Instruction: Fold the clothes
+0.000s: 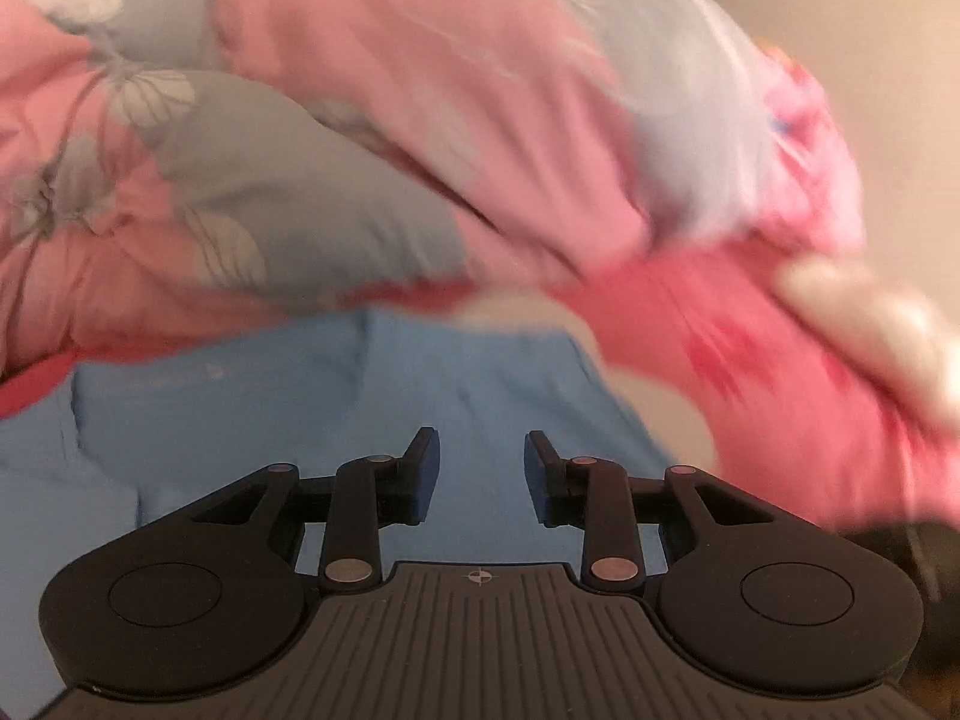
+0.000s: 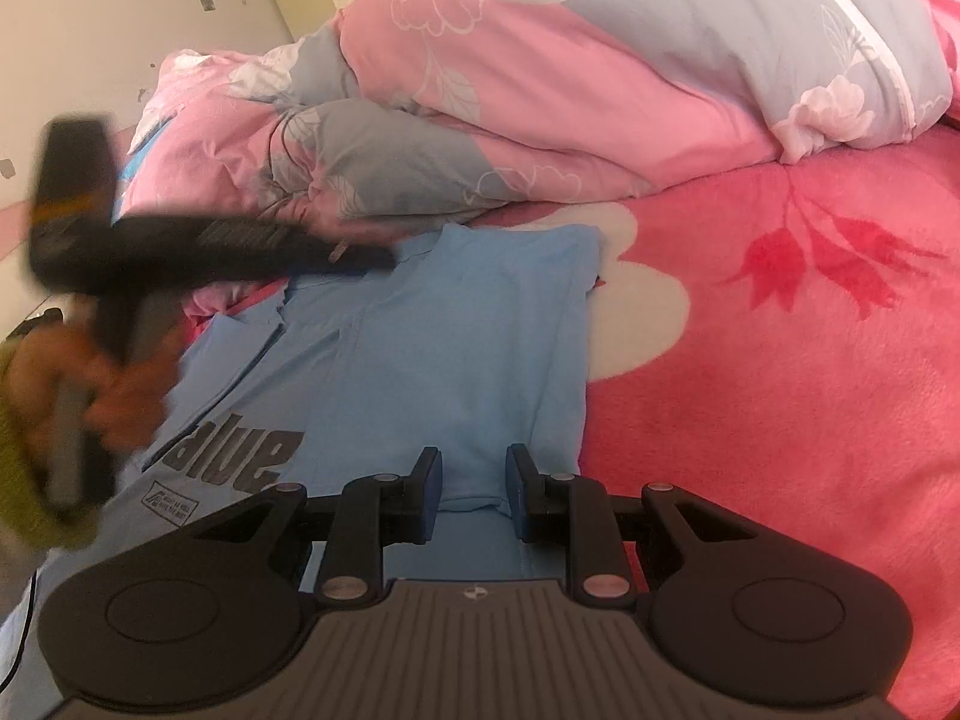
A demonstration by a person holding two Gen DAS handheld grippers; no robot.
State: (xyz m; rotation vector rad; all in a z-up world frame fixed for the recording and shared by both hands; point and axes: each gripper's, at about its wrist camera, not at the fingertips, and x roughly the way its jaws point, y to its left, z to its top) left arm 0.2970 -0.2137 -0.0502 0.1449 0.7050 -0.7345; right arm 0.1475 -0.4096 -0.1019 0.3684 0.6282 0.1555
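Note:
A light blue shirt (image 2: 456, 330) with dark lettering lies partly folded on a pink blanket (image 2: 780, 360). My right gripper (image 2: 475, 489) hovers low over the shirt's near edge, open, with nothing clamped between its blue pads. In the left wrist view my left gripper (image 1: 482, 471) is open above the same blue shirt (image 1: 336, 396), and the picture is smeared by motion. The right wrist view shows the left gripper (image 2: 366, 255) as a blurred black tool over the shirt's far left part, held by a hand (image 2: 120, 384).
A bunched pink and grey flowered quilt (image 2: 540, 90) lies along the far side of the shirt. The blanket's white flower patch (image 2: 642, 300) is to the shirt's right. A cream wall (image 2: 120, 30) stands at the far left.

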